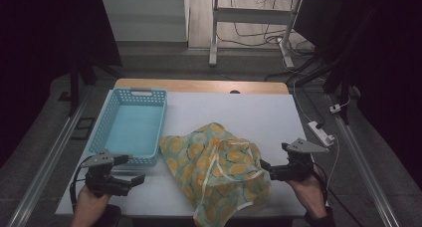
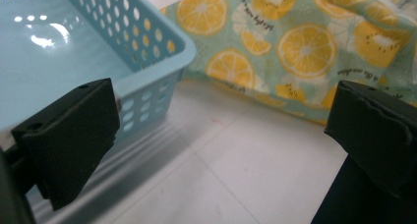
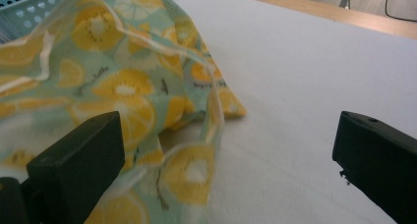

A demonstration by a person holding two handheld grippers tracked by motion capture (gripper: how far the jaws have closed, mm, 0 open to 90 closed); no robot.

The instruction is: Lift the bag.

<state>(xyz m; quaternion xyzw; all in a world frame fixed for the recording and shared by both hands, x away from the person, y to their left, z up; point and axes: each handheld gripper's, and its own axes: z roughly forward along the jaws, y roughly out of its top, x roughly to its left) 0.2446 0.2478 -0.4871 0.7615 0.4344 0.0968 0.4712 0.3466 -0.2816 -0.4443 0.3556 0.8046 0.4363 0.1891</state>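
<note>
in the high view the fruit-print cloth (image 1: 219, 170) lies crumpled on the desk (image 1: 259, 112), just beside the near right corner of the blue basket (image 1: 130, 126), its long axis running from that corner toward the desk's near edge, where a flap hangs over. the right gripper (image 1: 264, 168) sits at the cloth's far side from the basket, its fingers almost at the hem; the left gripper (image 1: 135, 179) is below the basket's near wall, clearly apart from the cloth. so the right hand is nearer.

in the left gripper view the fingers (image 2: 74, 135) are spread and hold nothing; the basket corner is beside the left finger, the cloth lies ahead past bare desk.

in the right gripper view the fingers (image 3: 78, 160) are released, wide apart, with the cloth's white-trimmed edge beside the left finger. the folds hide the cloth's underside and true outline; whether that finger touches fabric i cannot tell.
</note>
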